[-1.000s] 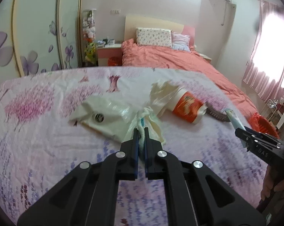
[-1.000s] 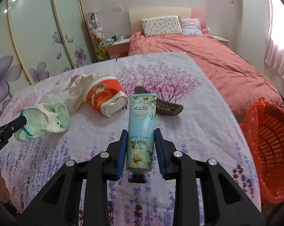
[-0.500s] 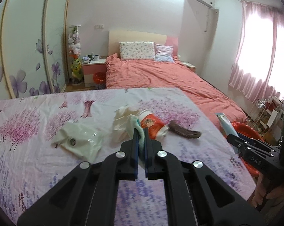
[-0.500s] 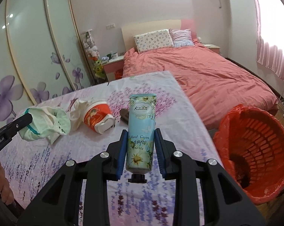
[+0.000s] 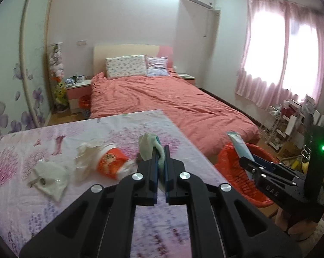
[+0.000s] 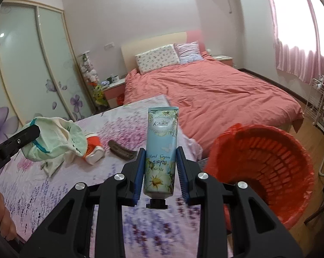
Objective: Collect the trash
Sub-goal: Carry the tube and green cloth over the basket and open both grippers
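My left gripper (image 5: 160, 150) is shut on a crumpled pale green and white wrapper (image 5: 149, 145), held above the flowered table; the wrapper also shows in the right wrist view (image 6: 56, 138). My right gripper (image 6: 160, 157) is shut on a blue hand cream tube (image 6: 160, 148), held upright near the table's right edge. The red trash basket (image 6: 262, 169) stands on the floor to the right, also visible in the left wrist view (image 5: 232, 172). An orange paper cup (image 5: 112, 164) with white tissue (image 5: 85, 161), a clear plastic bag (image 5: 50, 177) and a dark brown comb (image 6: 121, 152) lie on the table.
The table has a pink and purple flowered cloth (image 5: 22, 157). Behind it is a bed with a salmon cover (image 5: 162, 99). A wardrobe with flower decals (image 6: 33, 75) is at left, a wire rack (image 5: 275, 124) and pink curtains at right.
Both grippers have risen and moved right with their loads. The red basket has come much closer in the right wrist view. The table items have slid left and lower.
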The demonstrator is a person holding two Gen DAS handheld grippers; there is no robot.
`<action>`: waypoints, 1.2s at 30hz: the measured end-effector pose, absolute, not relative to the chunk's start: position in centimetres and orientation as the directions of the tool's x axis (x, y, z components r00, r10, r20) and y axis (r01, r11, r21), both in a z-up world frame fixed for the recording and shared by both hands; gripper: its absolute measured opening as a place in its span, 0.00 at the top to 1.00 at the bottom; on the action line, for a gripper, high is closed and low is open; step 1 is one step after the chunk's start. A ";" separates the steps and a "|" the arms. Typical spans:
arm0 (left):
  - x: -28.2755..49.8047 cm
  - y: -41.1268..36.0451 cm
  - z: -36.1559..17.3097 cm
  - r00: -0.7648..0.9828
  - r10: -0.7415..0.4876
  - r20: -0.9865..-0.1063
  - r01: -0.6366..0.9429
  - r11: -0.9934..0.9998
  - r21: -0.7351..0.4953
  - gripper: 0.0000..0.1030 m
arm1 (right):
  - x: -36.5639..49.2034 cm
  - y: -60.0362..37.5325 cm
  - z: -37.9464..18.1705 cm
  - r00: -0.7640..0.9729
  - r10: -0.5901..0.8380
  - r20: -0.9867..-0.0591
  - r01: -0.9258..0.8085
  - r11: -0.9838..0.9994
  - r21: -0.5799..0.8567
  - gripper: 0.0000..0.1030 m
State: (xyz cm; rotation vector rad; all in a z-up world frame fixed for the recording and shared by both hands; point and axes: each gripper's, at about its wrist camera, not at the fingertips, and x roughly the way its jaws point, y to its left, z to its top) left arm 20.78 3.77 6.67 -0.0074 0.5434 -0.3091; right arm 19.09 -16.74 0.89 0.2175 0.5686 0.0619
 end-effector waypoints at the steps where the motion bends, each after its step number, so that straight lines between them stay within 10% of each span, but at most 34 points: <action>1: 20.8 3.2 6.7 0.809 -0.300 -0.506 0.298 0.950 -0.088 0.95 | 18.9 -17.4 0.9 0.844 0.109 -0.524 0.013 0.975 0.224 0.71; 36: 24.5 -20.0 0.1 0.583 -0.546 -0.602 0.601 0.788 -0.133 0.84 | 18.7 -33.0 -2.8 0.831 -0.060 -0.553 0.283 0.902 0.327 0.71</action>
